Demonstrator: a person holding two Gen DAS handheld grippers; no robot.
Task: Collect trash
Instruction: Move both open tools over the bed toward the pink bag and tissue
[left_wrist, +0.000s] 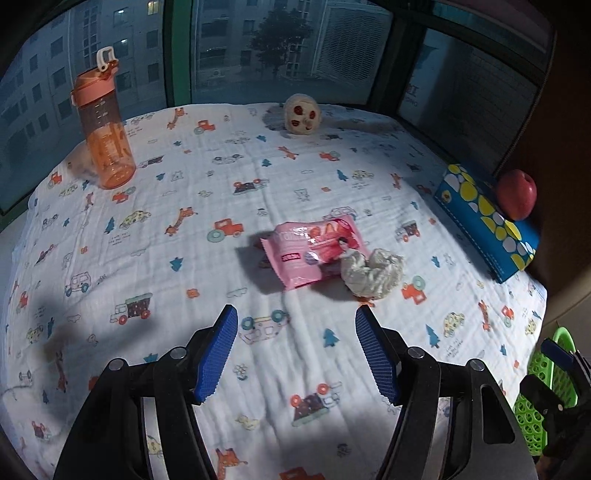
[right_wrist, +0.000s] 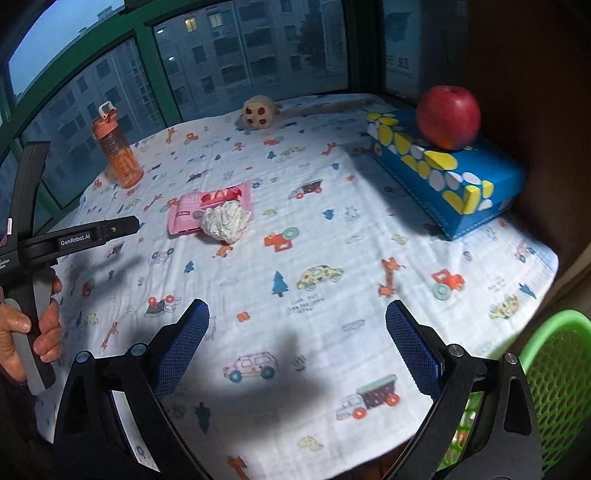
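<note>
My left tongs (left_wrist: 296, 350) stand wide, with nothing between the blue pads (left_wrist: 216, 354), above the printed cloth (left_wrist: 184, 206) that covers the table. My right tongs (right_wrist: 297, 350) are wide too and hold nothing; they hang over the near edge of the cloth. At my right side, just past the table edge, is a green basket (right_wrist: 554, 373) with holes in its wall. In the right wrist view my left hand (right_wrist: 22, 332) grips the handle of the other tongs at the left border.

A little further, near the middle of the cloth, lies the trash: a pink wrapper (left_wrist: 310, 251), flat on the cloth, and a crumpled white tissue (left_wrist: 373, 271) that touches its right end and partly covers it. Both are free, no pad touches them.

To the right, near the wall, a blue box with yellow and white spots (right_wrist: 450, 181) lies on the cloth, and a red apple (right_wrist: 448, 116) rests on top of it. Far left stands an orange bottle (left_wrist: 107, 136), upright, near the window (left_wrist: 229, 48). At the far edge sits a small round beige toy with red marks (left_wrist: 302, 114).
</note>
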